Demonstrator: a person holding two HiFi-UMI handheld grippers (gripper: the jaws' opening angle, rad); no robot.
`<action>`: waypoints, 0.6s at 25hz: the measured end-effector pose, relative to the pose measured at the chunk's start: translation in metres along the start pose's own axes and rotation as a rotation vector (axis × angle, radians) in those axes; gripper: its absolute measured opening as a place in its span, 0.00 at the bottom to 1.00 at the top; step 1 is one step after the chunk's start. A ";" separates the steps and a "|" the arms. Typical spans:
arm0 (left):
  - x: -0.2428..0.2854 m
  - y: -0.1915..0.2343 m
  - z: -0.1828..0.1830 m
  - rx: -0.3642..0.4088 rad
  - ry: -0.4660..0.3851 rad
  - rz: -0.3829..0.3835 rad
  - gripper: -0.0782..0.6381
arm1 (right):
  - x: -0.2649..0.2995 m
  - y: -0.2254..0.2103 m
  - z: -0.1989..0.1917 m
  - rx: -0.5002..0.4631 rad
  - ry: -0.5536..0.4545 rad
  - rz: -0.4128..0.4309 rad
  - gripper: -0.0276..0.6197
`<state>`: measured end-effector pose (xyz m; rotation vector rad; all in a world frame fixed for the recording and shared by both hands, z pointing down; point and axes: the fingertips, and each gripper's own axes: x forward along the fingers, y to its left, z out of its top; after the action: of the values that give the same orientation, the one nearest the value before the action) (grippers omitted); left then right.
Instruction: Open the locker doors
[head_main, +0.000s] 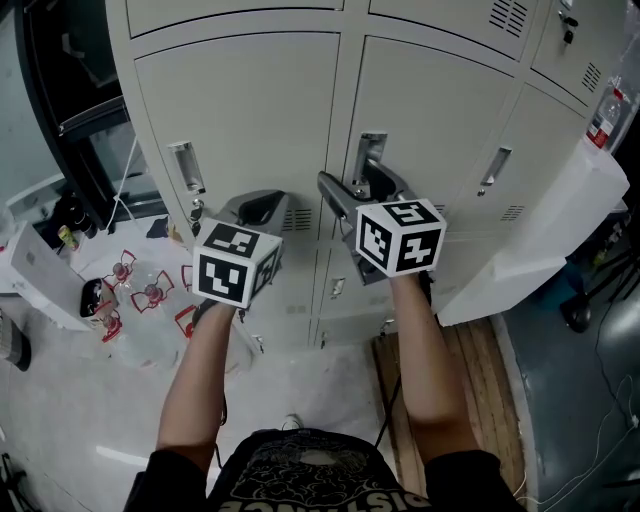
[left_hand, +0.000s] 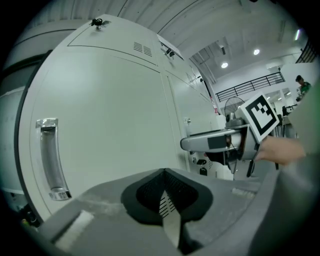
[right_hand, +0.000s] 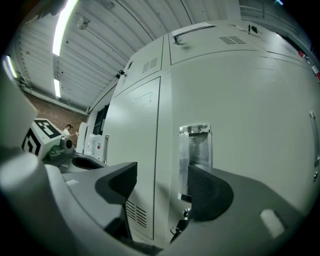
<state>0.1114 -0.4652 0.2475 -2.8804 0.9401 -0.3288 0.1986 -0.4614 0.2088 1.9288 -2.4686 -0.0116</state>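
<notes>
Between the jaws of your right tool (right_hand: 160, 186), which stand spread and hold nothing, the chrome handle (right_hand: 195, 150) of the middle locker door (right_hand: 245, 95) sits dead ahead, close to the right-hand pad. From this angle I can't say whether the pad touches it yet. Your left tool (left_hand: 165, 200) is clenched on itself, pads pressed together and empty. It hangs in front of the left locker door (left_hand: 110, 110), with that door's handle (left_hand: 49, 157) off to its left and well apart from it.

Both doors look shut, so the task seems to be at its first pull. To do it well, bring the right tool in until the handle's lip lies fully between the pads, not merely at their tips. Then close firmly before you pull. Draw back in an arc about the hinge side rather than straight toward you, so the grip doesn't slide off the smooth metal. Mind the key (right_hand: 180, 227) hanging just below the handle, and keep the jaws above it. In the head view your left tool is near the right one. Shift it aside to give the door room to swing, and unclench it ready for the next handle.
</notes>
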 end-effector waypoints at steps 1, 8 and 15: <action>-0.001 0.000 0.000 0.001 0.000 0.002 0.11 | 0.000 0.000 0.000 0.000 0.001 0.000 0.51; -0.010 -0.009 -0.002 -0.013 -0.002 0.010 0.11 | -0.015 0.005 0.001 0.010 -0.004 -0.004 0.51; -0.018 -0.032 -0.002 -0.023 0.005 0.007 0.11 | -0.038 0.011 0.000 0.012 0.004 0.003 0.47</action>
<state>0.1152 -0.4287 0.2514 -2.8974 0.9602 -0.3265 0.1971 -0.4217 0.2085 1.9275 -2.4743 0.0073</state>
